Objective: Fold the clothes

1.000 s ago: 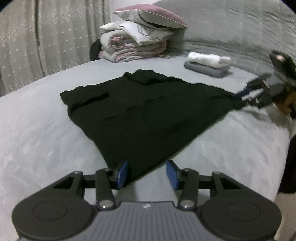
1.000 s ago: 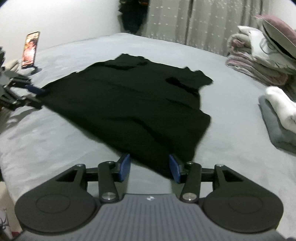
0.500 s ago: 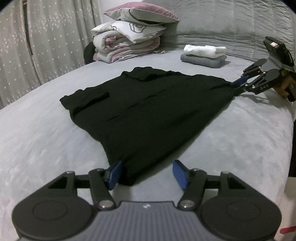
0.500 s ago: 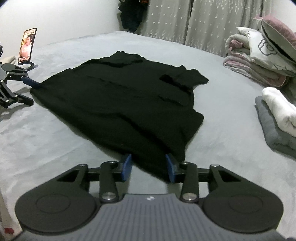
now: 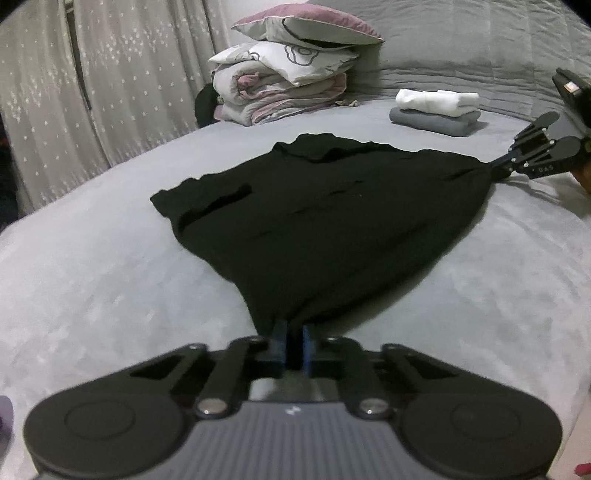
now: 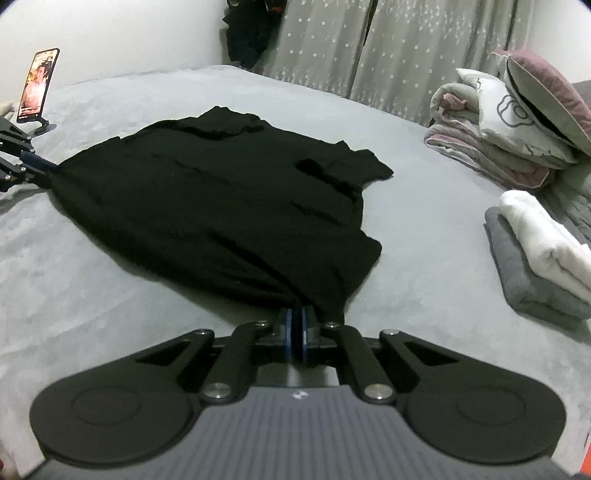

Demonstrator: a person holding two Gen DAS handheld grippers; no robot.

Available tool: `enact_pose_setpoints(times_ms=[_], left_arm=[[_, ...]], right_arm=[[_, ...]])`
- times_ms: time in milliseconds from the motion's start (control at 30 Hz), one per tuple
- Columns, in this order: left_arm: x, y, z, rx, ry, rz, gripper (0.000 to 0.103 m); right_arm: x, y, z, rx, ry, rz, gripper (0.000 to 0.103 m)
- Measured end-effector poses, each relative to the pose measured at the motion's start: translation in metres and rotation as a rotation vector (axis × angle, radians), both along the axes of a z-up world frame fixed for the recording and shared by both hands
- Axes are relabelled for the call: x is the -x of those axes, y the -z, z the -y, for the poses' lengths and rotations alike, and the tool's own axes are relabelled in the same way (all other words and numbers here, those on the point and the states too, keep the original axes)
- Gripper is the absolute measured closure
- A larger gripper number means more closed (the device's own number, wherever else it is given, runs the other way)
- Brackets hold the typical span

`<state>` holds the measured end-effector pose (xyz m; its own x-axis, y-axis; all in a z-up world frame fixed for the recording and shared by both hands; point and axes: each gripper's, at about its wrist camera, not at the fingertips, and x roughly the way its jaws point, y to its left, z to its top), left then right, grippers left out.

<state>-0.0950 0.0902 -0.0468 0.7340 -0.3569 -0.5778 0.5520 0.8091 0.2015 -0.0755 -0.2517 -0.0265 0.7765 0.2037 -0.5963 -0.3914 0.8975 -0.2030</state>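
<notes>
1. A grey bed cover (image 5: 110, 295) fills the ground ahead of both tongs; its soft nap shows pale blotches.
2. Far ahead of the left gripper (image 5: 294, 334) hang pale curtains (image 5: 122, 92) with small white specks, with a grey quilted headboard (image 5: 461, 40) to their right.
3. A heap of rolled bedding (image 5: 280, 92) topped by a mauve pillow (image 5: 306, 26) sits far ahead of the left tongs.
4. A folded white cloth (image 5: 437, 101) lies on a folded grey one (image 5: 436, 122), just behind the right gripper (image 6: 295, 325) as the left camera sees it.
5. A phone on a stand (image 6: 37, 86) stands upright just beyond the left tongs in the right camera's view.
6. The black shirt (image 5: 325, 221) lies spread flat between the two tongs, hem corners toward them, neck and sleeves on the far side.
7. The left tongs are clenched on the near hem corner, cloth bunched between the blue pads (image 5: 307, 345).
8. The right tongs are likewise clamped on the other hem corner.
9. Half a second ago both pairs of pads stood apart astride those corners; now they have pinched shut, and the hem puckers into each grip.
</notes>
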Motion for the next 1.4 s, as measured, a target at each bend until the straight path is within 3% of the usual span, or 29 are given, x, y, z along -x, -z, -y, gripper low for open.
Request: enact_pose_setpoints(times_ms=[200, 667, 767, 1067, 1400], left_arm=[[-0.002, -0.012, -0.005, 0.056, -0.016, 0.03, 0.098], [-0.047, -0.064, -0.032, 0.385, -0.146, 0.068, 0.099], [-0.065, -0.072, -0.032, 0.415, -0.165, 0.06, 0.099], [-0.138, -0.078, -0.023, 0.409, -0.237, 0.001, 0.099], [-0.206, -0.057, -0.016, 0.359, -0.316, -0.074, 0.099]], right_arm=[[0.001, -0.011, 0.002, -0.031, 0.008, 0.03, 0.099], [-0.029, -0.059, 0.015, -0.2, 0.072, 0.111, 0.101], [-0.044, -0.069, 0.016, -0.232, 0.087, 0.123, 0.101], [-0.111, -0.084, 0.014, -0.249, 0.116, 0.11, 0.101], [-0.18, -0.064, 0.009, -0.229, 0.152, 0.017, 0.101]])
